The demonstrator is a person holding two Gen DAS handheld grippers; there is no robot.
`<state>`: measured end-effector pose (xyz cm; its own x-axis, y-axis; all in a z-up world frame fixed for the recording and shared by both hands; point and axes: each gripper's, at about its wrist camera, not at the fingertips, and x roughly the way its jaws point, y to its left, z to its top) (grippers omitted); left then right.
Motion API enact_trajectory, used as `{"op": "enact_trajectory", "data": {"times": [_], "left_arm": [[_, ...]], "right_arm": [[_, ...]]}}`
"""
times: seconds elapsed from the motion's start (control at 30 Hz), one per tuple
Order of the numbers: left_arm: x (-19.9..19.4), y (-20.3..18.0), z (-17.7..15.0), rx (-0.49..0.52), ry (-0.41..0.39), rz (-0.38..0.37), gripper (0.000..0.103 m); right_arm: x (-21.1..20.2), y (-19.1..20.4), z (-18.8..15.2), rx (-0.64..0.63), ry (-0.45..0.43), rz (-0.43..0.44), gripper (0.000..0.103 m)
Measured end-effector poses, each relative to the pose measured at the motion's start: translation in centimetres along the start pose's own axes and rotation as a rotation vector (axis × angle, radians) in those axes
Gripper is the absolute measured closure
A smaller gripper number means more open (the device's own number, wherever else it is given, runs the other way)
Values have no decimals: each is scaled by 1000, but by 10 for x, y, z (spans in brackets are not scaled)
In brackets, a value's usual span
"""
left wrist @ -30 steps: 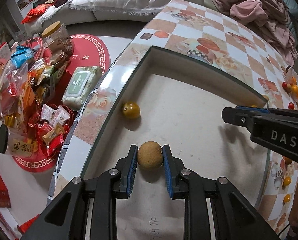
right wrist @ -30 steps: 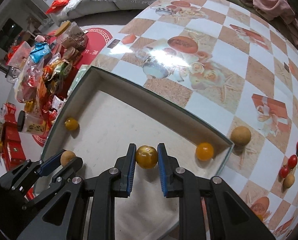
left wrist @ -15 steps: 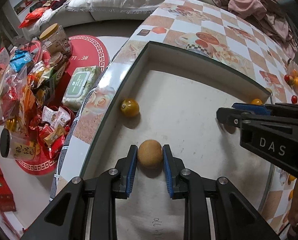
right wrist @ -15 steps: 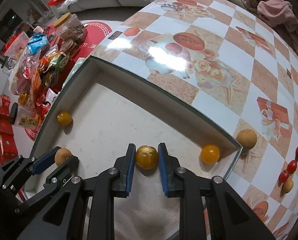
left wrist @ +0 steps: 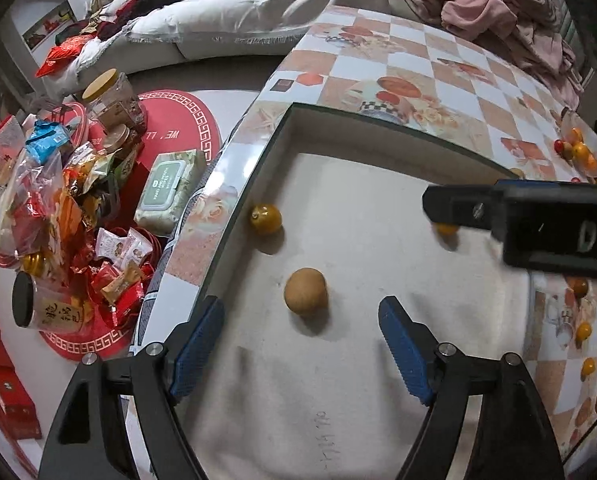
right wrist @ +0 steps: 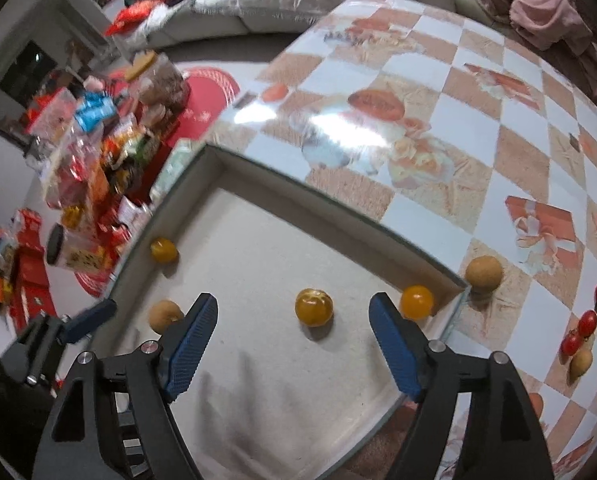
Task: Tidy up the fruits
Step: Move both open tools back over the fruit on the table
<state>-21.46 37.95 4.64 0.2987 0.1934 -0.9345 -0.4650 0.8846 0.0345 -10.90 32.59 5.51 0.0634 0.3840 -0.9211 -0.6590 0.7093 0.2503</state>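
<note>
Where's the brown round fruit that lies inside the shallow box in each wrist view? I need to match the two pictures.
Left wrist view: brown round fruit sits low centre on the box floor, free between the opening left gripper fingers.
Right wrist view: same fruit at lower left, beside the right gripper's left finger.
Shared landmark: the dark orange fruit against the box's left wall.

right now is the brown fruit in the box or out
In: the brown fruit sits on the box floor, free between the opening left claw pads.
</note>
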Motion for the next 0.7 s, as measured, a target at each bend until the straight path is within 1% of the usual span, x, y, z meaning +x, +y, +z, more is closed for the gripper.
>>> {"op": "enact_trajectory", "data": {"times": [0.1,0.2,0.33,0.53,0.7], "left_arm": [[-9,-9,-1,26,-8,-8,22],[-18,-25,1,69,-19,-18,22],[-30,-54,5,132,-39,-54,22],[-42,-106,11,234,-56,-114,22],[-45,-149,13,310,-51,-164,22]], "right_arm": [[-20,-9,-3,45,-42,9,21],[-38,-19,-7,79,-79,-8,21],[-64,-48,-23,169,-122,-39,21],[-96,-105,-59,297,-144,-109,21],[-116,-153,-103,413,-142,-182,21]]}}
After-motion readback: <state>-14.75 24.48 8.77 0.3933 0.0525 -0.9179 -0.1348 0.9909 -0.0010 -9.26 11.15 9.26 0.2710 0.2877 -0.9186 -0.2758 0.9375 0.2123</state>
